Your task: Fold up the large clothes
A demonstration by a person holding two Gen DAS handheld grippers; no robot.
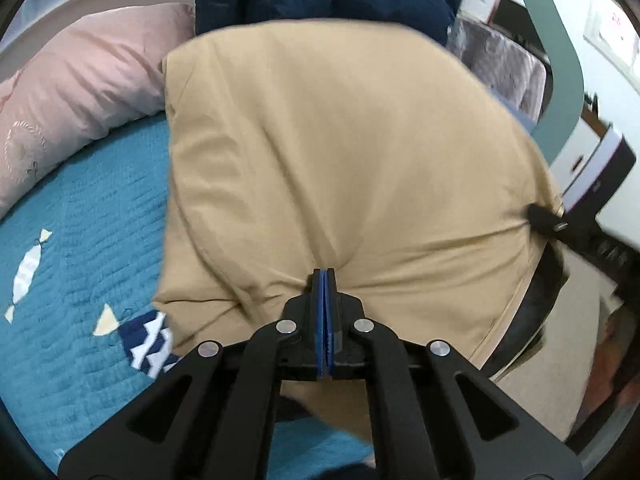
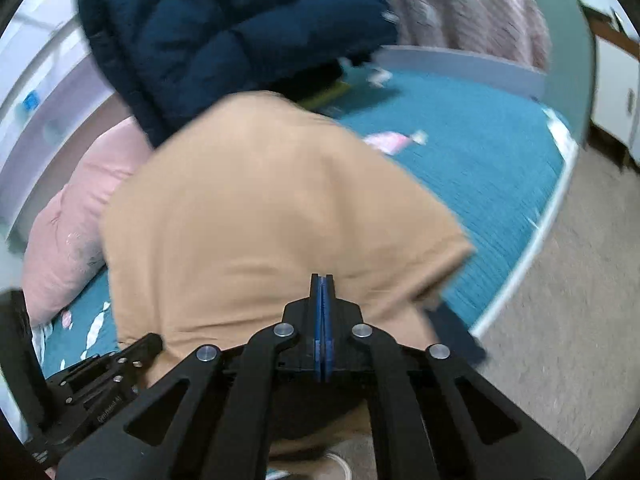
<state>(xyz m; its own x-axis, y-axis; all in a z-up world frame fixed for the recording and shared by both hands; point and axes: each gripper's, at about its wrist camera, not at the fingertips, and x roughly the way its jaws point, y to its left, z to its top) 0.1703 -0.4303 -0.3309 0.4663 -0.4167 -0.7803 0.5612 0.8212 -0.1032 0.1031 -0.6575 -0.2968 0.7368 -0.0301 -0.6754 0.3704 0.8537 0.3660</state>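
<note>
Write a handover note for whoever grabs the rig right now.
Left gripper: shut on the tan garment, pinching its near edge.
Right gripper: shut on the same garment, further along that edge.
Garment is lifted and spread between both, over the teal bed. Navy jacket and pink pillow lie behind it.
Done: both grips taken.
Left: lay it flat and fold; no finished fold shows yet.

A teal quilted bed (image 1: 80,220) carries a pink pillow (image 1: 80,92), a navy puffer jacket (image 2: 224,28) and seemingly the tan garment's (image 1: 340,160) far end.
</note>
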